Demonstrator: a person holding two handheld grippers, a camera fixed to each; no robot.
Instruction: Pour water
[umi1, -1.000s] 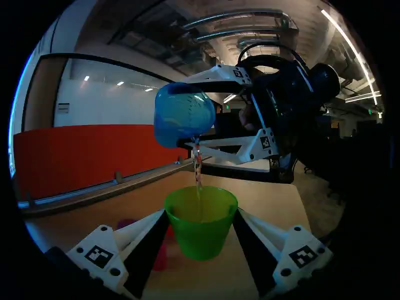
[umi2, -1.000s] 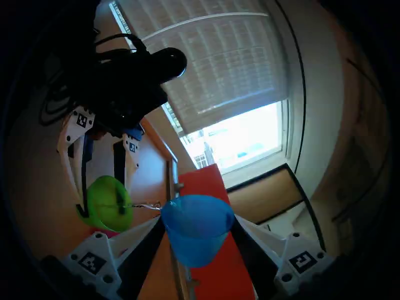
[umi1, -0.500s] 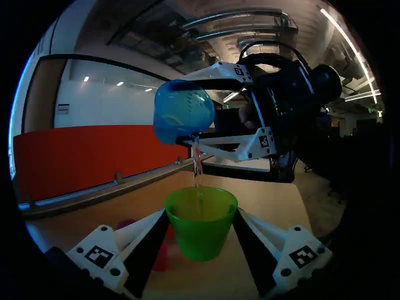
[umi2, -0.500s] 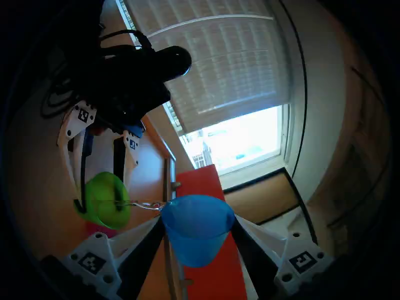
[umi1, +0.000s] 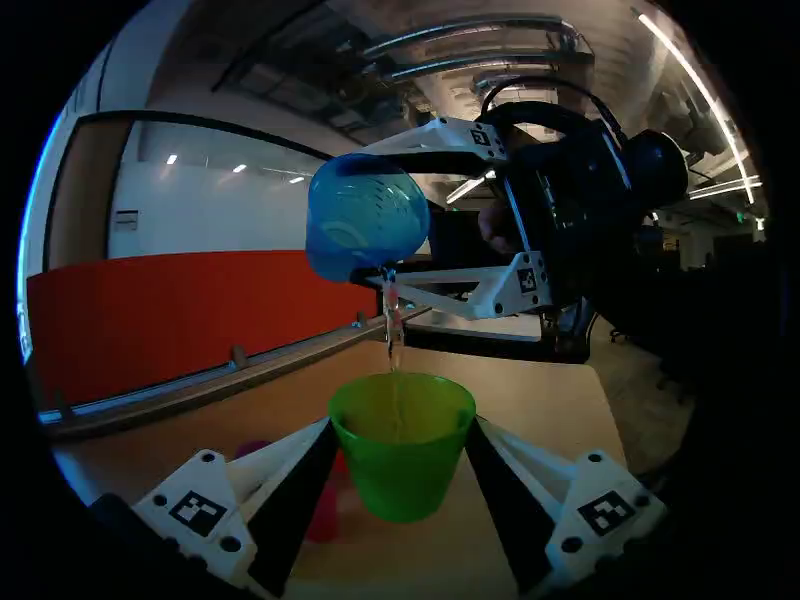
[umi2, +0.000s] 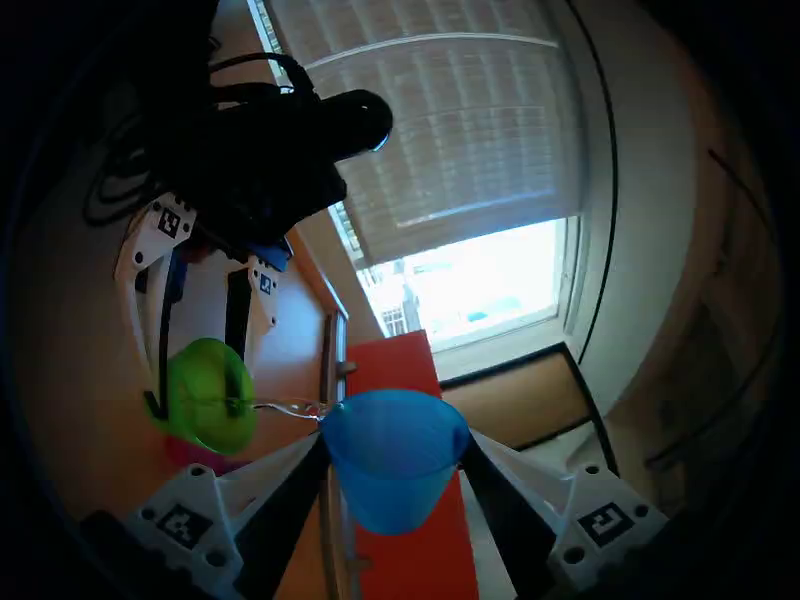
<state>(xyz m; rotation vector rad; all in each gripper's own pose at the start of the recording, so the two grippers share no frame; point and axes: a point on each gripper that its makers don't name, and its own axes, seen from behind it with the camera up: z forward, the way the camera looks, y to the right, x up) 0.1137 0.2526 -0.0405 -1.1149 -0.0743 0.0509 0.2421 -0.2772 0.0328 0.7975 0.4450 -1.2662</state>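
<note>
My left gripper (umi1: 402, 470) is shut on a green cup (umi1: 402, 455) that stands upright on the wooden table (umi1: 540, 400). Above it my right gripper (umi1: 395, 222) holds a blue cup (umi1: 365, 215) tipped over on its side, and a thin stream of water (umi1: 394, 330) falls from its rim into the green cup. In the right gripper view my right gripper (umi2: 394, 470) is shut on the blue cup (umi2: 393, 455), the water stream (umi2: 285, 407) runs to the green cup (umi2: 205, 395), and my left gripper (umi2: 200, 345) grips that cup.
A pink cup (umi1: 325, 500) sits on the table beside the green cup, behind my left finger. A red partition (umi1: 190, 310) with a rail runs along the table's far side. A window with blinds (umi2: 450, 180) shows in the right gripper view.
The blue cup has tipped slightly further and risen a little while water keeps running into the green cup. The left gripper and green cup have stayed in place.
</note>
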